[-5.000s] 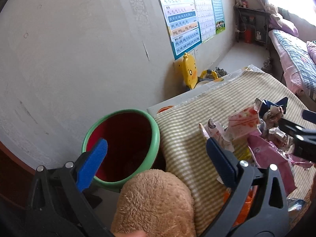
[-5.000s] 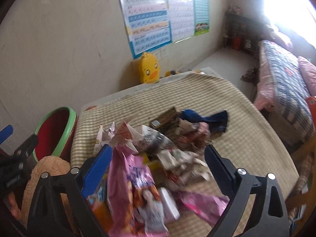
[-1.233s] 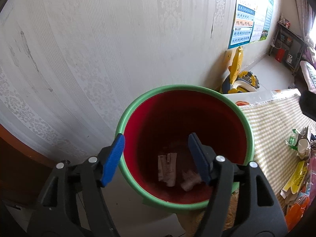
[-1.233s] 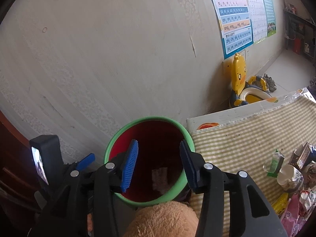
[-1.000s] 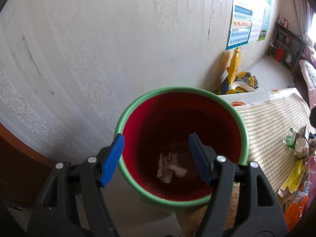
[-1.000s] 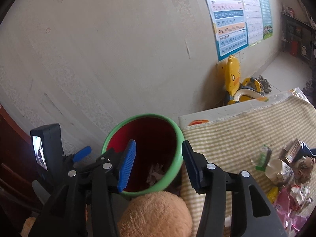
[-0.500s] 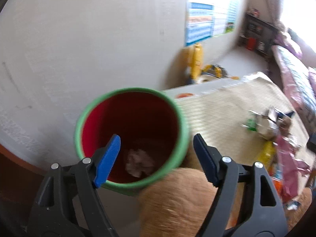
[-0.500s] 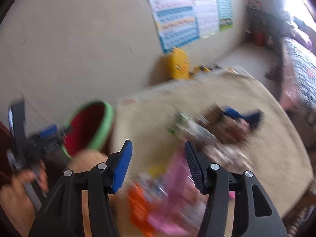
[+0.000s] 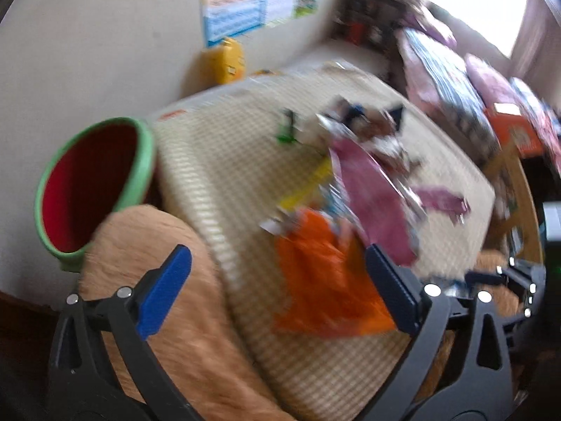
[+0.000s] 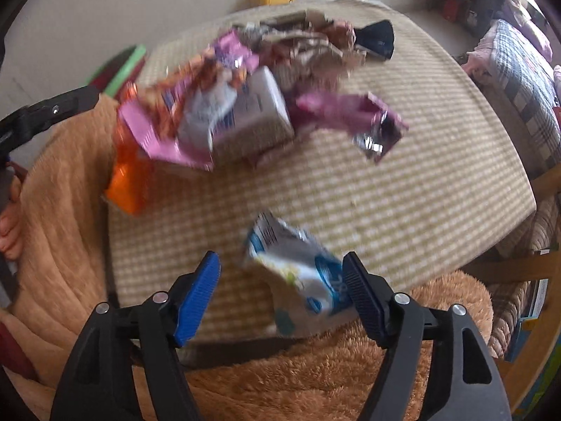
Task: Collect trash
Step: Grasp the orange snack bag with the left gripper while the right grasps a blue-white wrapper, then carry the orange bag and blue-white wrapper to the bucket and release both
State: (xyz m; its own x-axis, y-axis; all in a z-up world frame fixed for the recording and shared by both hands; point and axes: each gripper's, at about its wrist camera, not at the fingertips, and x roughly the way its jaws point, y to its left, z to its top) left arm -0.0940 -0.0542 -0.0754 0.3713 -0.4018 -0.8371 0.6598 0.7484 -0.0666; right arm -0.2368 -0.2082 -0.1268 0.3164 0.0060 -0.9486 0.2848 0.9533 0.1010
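A red bin with a green rim [image 9: 94,186] stands at the table's left end; a sliver of it shows in the right wrist view [image 10: 122,66]. A pile of wrappers lies on the checked tablecloth [image 9: 224,161]: an orange bag [image 9: 322,280], a pink bag [image 9: 371,196], a white box [image 10: 252,112], a purple wrapper [image 10: 350,112]. My left gripper [image 9: 277,291] is open and empty, over the table edge by the orange bag. My right gripper [image 10: 280,298] is open, low over the near edge, with a blue-and-white wrapper [image 10: 298,266] between its fingers. Both views are blurred.
A tan plush blanket [image 10: 63,210] covers the seats at the table's left and near sides. A yellow duck potty [image 9: 224,59] stands by the wall under posters. A bed [image 10: 519,66] lies at the right. Wooden chair parts [image 10: 519,266] stand at the near right.
Both grippers have swung away from the bin and back over the table. The left now faces the orange bag. The right has dropped low toward the blue-and-white wrapper and opened wider.
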